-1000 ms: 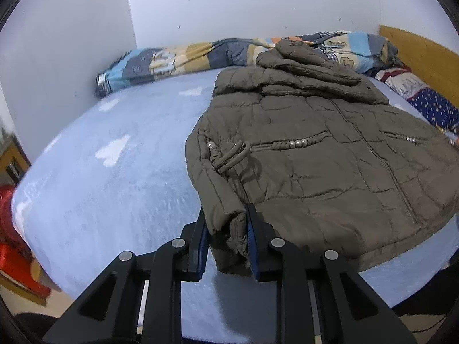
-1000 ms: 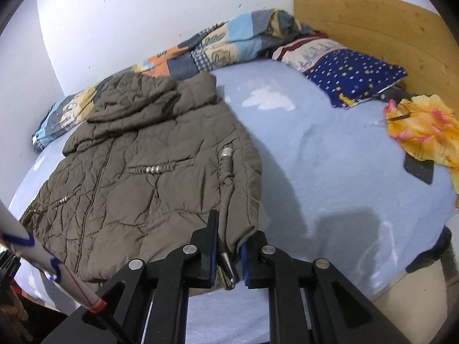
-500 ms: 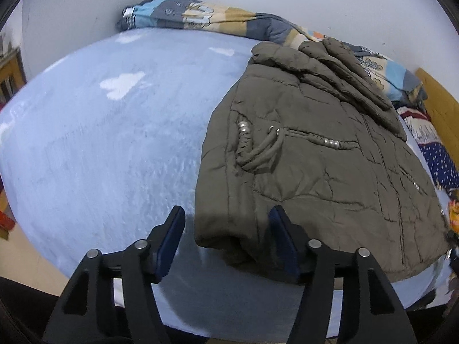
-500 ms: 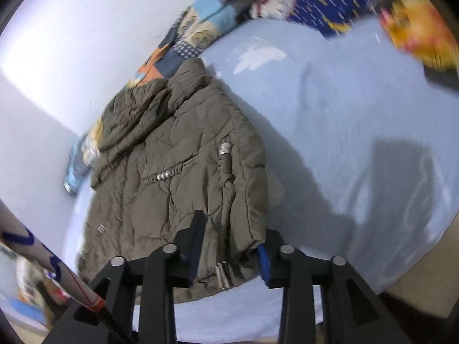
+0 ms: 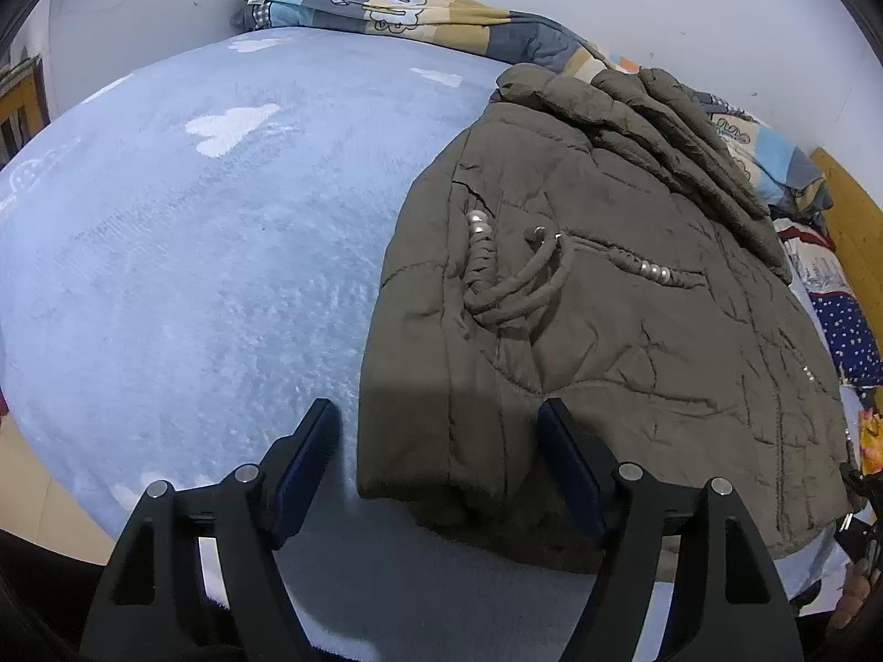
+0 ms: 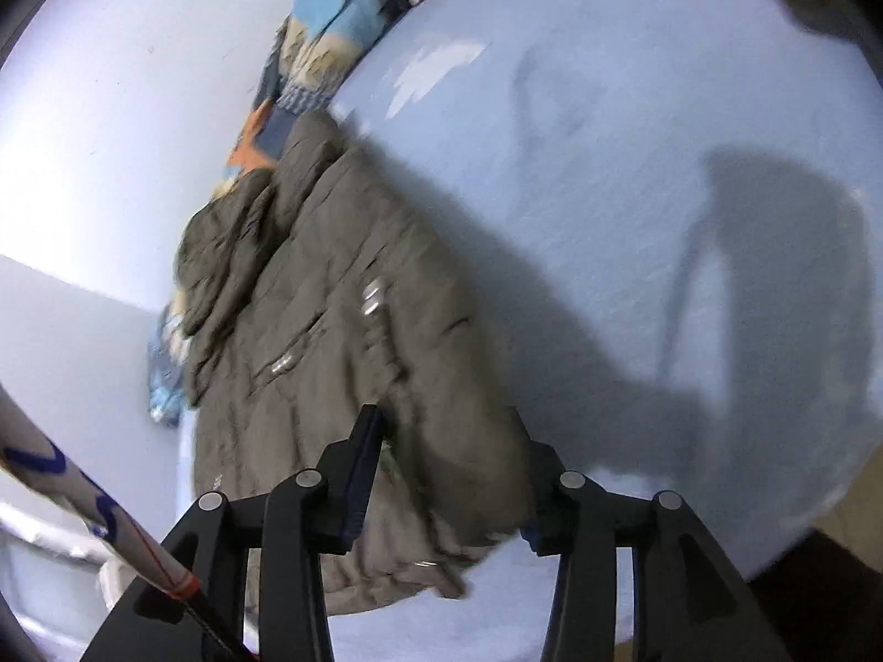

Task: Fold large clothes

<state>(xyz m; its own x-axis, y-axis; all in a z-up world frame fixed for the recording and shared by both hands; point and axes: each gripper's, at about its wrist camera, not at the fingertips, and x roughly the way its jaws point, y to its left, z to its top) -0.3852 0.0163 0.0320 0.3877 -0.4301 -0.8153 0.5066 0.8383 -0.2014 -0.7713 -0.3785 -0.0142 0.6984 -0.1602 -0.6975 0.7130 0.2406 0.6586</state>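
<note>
**A:** What takes up most of the view ahead of the two grippers?

**B:** A bed [image 5: 182, 254] under a pale blue blanket with white cloud shapes. It spreads out ahead of both grippers and off to the outer side of each. Past it, against the white wall, a patchwork quilt [image 5: 419, 11] is bunched up along the far edge.

**A:** And the garment?

**B:** An olive padded jacket [image 5: 607, 331] lies flat on the blanket, hood at the end farthest from the grippers, hem nearest them. Its braided cord with metal beads [image 5: 499, 276] sits just ahead of the left gripper.

**A:** How does the left gripper [image 5: 439, 469] stand?

**B:** Released. Its jaws have just been opening and now stand wide. The jacket's near left corner lies between them, but the blue pads are clear of the cloth on both sides.

**A:** The right gripper [image 6: 450, 474]?

**B:** Its jaws have just been opening too. The jacket's near right corner bulges between them. The picture is blurred, yet the cloth looks slack, and I read it as let go, not pinched.

**A:** Anything smaller?

**B:** A white pole with blue marks [image 6: 83, 502] crosses low on the inner side of the right gripper.
</note>
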